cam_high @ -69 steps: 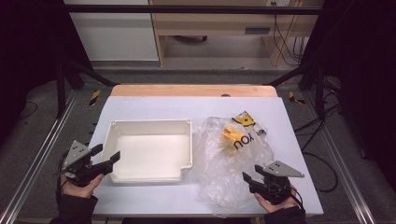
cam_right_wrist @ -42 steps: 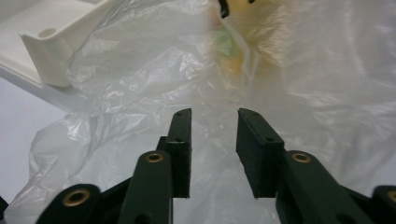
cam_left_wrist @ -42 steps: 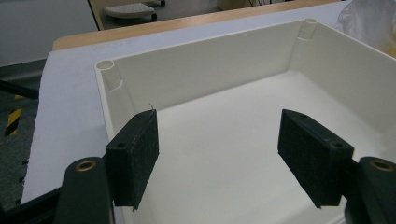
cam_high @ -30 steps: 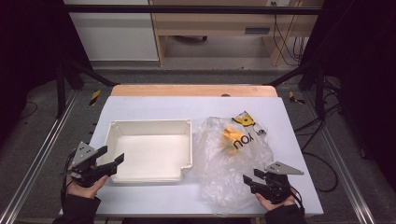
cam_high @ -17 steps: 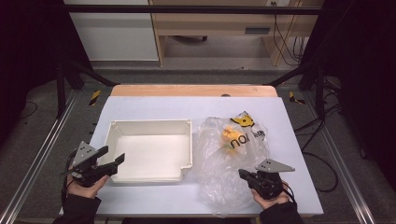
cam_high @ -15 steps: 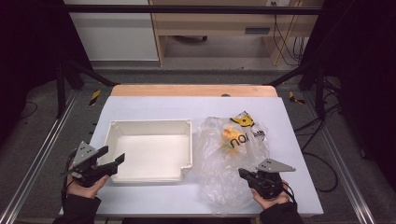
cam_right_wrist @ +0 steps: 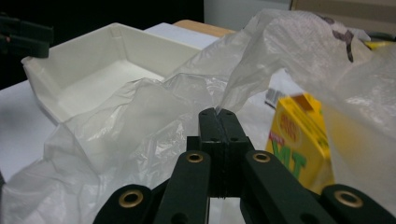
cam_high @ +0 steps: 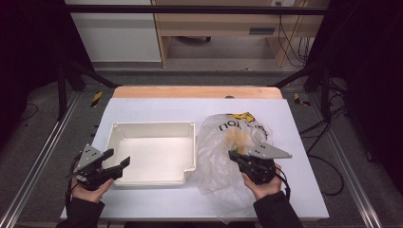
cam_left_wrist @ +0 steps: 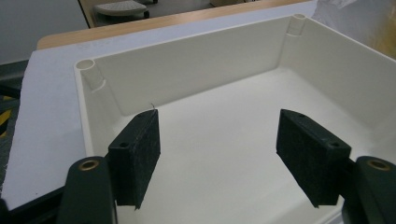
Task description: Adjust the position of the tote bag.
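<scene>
Plastic bag [cam_high: 228,152] now lifted (mouth toward right gripper [cam_high: 234,156])

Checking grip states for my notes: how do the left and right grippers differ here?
The left gripper has its jaws wide apart with nothing between them; the right gripper is shut on the thin clear plastic bag. The left hovers over the white rectangular plastic tray; the right lifts a bag fold. Both are black and hand-held.

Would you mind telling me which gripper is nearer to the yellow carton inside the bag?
The right. The right gripper is shut on the bag, with the carton just beside its jaws. The left gripper is open at the tray's near left corner, across the tray from the carton.
</scene>
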A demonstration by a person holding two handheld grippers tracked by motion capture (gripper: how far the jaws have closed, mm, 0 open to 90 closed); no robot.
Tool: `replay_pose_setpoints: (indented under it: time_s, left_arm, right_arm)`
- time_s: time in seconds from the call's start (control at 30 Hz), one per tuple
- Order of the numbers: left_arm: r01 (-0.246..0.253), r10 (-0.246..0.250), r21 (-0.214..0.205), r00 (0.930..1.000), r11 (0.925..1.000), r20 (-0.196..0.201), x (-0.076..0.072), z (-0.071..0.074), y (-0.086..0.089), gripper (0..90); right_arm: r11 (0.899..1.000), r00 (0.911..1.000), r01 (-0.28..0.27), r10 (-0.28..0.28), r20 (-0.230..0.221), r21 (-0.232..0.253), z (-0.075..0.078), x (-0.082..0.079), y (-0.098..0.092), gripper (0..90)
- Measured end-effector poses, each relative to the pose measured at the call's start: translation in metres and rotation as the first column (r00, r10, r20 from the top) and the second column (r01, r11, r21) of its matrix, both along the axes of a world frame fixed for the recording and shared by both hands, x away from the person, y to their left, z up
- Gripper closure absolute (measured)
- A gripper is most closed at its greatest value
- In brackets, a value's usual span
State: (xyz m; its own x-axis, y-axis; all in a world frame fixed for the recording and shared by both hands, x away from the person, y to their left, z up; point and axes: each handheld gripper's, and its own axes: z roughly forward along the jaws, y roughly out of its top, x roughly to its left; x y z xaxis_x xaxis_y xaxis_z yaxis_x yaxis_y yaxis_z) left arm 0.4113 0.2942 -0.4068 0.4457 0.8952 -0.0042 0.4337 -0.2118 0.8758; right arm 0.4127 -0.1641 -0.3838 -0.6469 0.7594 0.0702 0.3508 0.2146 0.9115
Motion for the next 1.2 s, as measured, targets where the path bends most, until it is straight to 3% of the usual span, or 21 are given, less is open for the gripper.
replay_pose_setpoints:
  time_s: [0.1, 0.27, 0.3, 0.63, 0.73, 0.9, 0.93, 0.97, 1.2]
  left_arm:
    - [0.009, -0.009, -0.004, 1.0, 1.0, -0.001, -0.001, 0.0, -0.003, 30.4]
    - [0.02, -0.02, -0.006, 0.9998, 0.9998, -0.001, -0.001, 0.0, -0.006, 30.3]
    - [0.024, -0.024, -0.021, 0.9997, 0.9995, -0.005, -0.001, 0.001, -0.008, 30.0]
    - [0.08, -0.079, -0.048, 0.9966, 0.9956, 0.023, -0.005, 0.016, -0.031, 31.2]
    - [0.118, -0.116, -0.048, 0.9926, 0.9919, 0.036, -0.006, 0.024, -0.047, 32.0]
    - [0.199, -0.196, -0.053, 0.979, 0.9785, 0.056, -0.005, 0.039, -0.086, 32.4]
    - [0.199, -0.196, -0.053, 0.979, 0.9785, 0.056, -0.005, 0.039, -0.086, 32.4]
    - [0.226, -0.222, -0.048, 0.9727, 0.973, 0.066, -0.005, 0.043, -0.098, 32.4]
    - [0.276, -0.271, -0.061, 0.9598, 0.9594, 0.073, -0.008, 0.052, -0.125, 32.0]
  right_arm:
    - [1.0, 0.9998, 0.001, -0.001, 0.019, -0.008, 0.009, 0.018, 0.02, 90.0]
    - [0.999, 0.9999, 0.012, -0.011, 0.01, -0.037, 0.01, 0.037, 0.037, 90.0]
    - [0.999, 0.9999, 0.016, -0.016, 0.006, -0.05, 0.009, 0.04, 0.04, 90.0]
    - [0.998, 0.9996, 0.027, -0.026, 0.013, -0.057, 0.01, 0.044, 0.045, 90.0]
    - [0.998, 0.9996, 0.019, -0.017, 0.022, -0.052, 0.012, 0.04, 0.044, 90.0]
    - [0.999, 0.9996, 0.01, -0.008, 0.029, -0.052, 0.012, 0.037, 0.046, 90.0]
    - [0.999, 0.9996, 0.01, -0.008, 0.029, -0.052, 0.012, 0.037, 0.046, 90.0]
    - [0.999, 0.9996, 0.006, -0.005, 0.028, -0.049, 0.012, 0.037, 0.047, 90.0]
    - [0.998, 0.9997, 0.002, 0.0, 0.024, -0.057, 0.01, 0.036, 0.051, 90.0]
